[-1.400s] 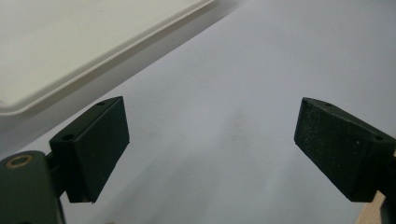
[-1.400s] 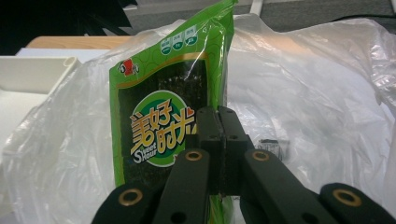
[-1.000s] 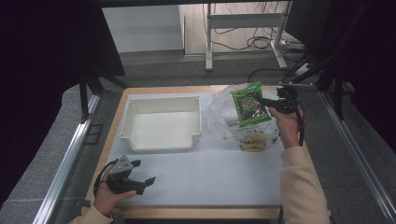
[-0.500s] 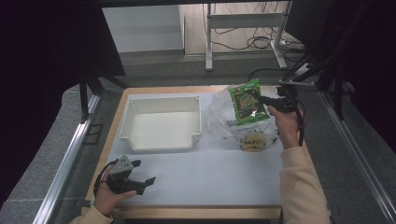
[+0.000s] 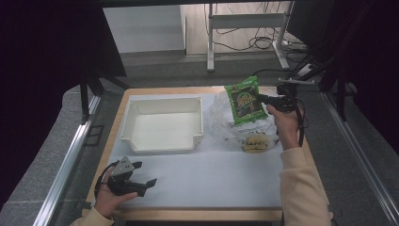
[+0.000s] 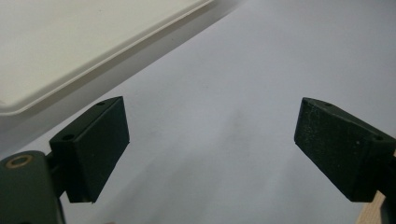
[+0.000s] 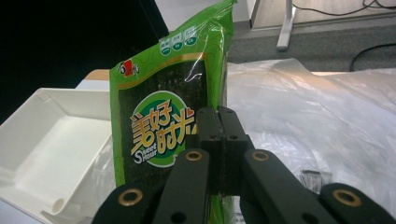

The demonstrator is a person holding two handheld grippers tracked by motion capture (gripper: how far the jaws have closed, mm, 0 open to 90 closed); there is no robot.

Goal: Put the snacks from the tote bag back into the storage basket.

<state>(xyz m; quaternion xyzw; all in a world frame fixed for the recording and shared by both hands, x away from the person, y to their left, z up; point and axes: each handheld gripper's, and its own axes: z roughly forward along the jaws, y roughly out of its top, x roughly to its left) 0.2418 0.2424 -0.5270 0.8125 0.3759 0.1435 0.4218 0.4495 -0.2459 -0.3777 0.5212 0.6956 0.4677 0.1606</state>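
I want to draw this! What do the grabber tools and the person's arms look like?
Each black two-jaw grabber has flat, blocky black pads. The left gripper carries a grey three-cornered plate on top. The right gripper has brass-coloured rivets on its jaw arms and a thin black cable hanging down. The person's right arm wears a pale yellow long sleeve.

1. Light falls evenly from above on the white table mat (image 5: 211, 174); the surroundings beyond it are near black.
2. The clear plastic bag (image 7: 327, 116) beside the mat's far edge shows pale glare.
3. The left gripper view is soft, with faint shadows on the mat.
4. The right gripper view is sharp up close, softer behind.
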